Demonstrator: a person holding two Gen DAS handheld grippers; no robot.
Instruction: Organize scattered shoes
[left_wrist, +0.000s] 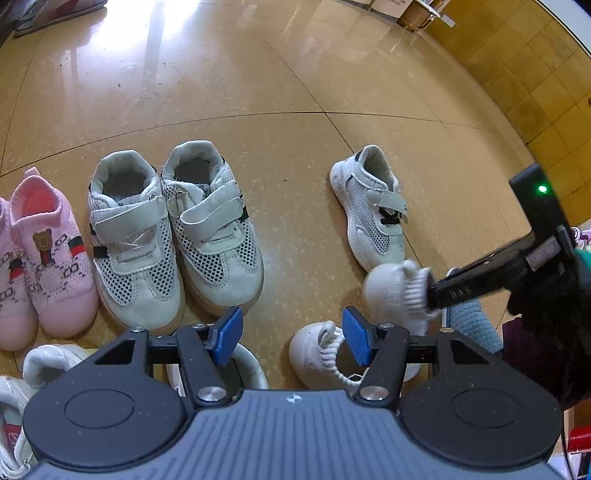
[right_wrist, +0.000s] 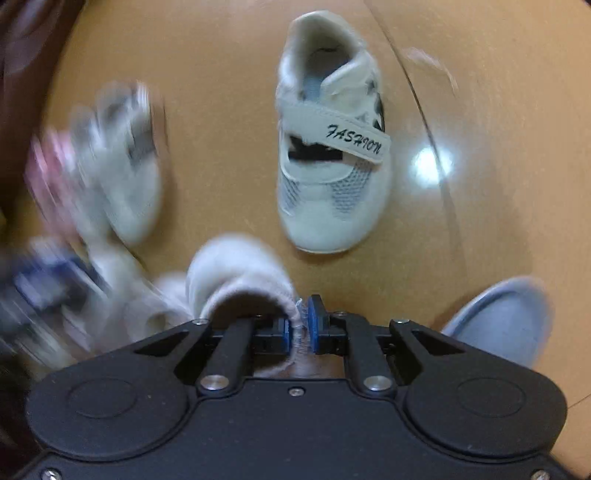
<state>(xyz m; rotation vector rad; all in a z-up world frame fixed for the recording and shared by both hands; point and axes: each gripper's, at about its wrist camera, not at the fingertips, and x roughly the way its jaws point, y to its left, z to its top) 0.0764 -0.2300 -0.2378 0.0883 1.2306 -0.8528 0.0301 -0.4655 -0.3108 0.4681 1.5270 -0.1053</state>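
Note:
In the left wrist view my left gripper (left_wrist: 291, 338) hangs open over the floor with nothing between its blue pads (left_wrist: 227, 334). A white knit shoe (left_wrist: 317, 354) lies just beneath its right finger. Its twin (left_wrist: 395, 295) sits to the right, and my right gripper (left_wrist: 430, 291) pinches that shoe's ribbed cuff. The right wrist view shows the right gripper (right_wrist: 301, 325) shut on the cuff of the white knit shoe (right_wrist: 236, 266). A single white mesh shoe (left_wrist: 373, 210) with a "FASHION" strap (right_wrist: 332, 147) lies beyond, apart from the others.
A pair of white mesh velcro sneakers (left_wrist: 173, 236) stands side by side at centre left, with pink knit shoes (left_wrist: 51, 258) beside them. More white shoes (left_wrist: 51, 362) lie at the lower left. A grey-blue shoe (right_wrist: 506, 317) sits to the right. Tan floor tiles (left_wrist: 258, 92) stretch beyond.

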